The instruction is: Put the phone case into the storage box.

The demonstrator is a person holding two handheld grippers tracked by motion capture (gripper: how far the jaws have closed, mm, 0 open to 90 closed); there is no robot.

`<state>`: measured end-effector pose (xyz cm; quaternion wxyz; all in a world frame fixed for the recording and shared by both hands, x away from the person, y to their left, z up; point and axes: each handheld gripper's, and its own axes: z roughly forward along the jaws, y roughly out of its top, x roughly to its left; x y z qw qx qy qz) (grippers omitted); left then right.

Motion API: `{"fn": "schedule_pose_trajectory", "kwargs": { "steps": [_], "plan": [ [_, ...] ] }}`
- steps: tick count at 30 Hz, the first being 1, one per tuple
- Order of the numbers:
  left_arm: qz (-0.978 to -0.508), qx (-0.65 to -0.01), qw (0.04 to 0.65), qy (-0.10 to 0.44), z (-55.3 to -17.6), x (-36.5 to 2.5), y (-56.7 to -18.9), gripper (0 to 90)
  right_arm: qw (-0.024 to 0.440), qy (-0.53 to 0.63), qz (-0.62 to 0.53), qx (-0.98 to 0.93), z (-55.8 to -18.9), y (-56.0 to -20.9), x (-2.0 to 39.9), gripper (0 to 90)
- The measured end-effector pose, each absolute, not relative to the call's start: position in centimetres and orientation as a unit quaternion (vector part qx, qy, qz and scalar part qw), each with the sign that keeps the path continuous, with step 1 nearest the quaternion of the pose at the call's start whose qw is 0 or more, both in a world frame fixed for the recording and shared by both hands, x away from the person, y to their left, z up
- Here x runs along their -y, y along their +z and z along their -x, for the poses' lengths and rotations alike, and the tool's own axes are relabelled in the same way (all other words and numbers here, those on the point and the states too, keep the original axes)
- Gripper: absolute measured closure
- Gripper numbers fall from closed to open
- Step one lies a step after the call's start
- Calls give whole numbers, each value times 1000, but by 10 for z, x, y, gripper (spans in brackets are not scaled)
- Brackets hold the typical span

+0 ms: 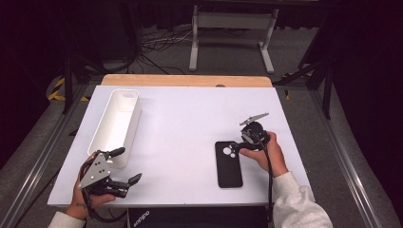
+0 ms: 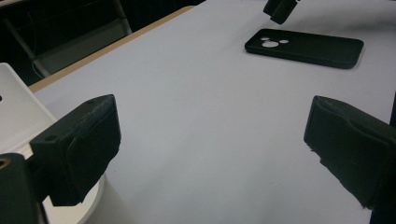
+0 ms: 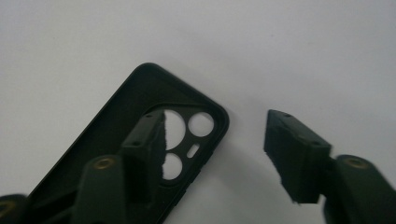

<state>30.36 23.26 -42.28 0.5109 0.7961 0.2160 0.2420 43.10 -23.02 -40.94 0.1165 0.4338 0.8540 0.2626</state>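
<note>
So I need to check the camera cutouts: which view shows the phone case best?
The right gripper view: the phone case lies close, open side up, cutouts clear, one jaw partly over it. The high view shows the whole case, small. The left gripper view shows it far off, at a low angle.

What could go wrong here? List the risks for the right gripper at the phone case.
1. The right gripper is open, straddling one thin wall at the phone case's camera-hole corner; so shallow a bite may slip.
2. The case lies flat on the table; closing could drag it rather than lift it.
</note>
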Motion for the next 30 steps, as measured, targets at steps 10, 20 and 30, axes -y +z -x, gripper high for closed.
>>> {"fn": "schedule_pose_trajectory", "kwargs": {
  "steps": [10,20,30],
  "plan": [
    [-799,-217,508,240,-304,-232,-424,46,94,260,-451,-849,-438,-420,232,648],
    [-801,-220,504,237,-303,-229,-423,48,65,236,-477,-844,-441,-421,232,753],
    [-815,-204,491,231,-302,-223,-427,48,42,220,-521,-824,-449,-422,230,778]
  ]
}}
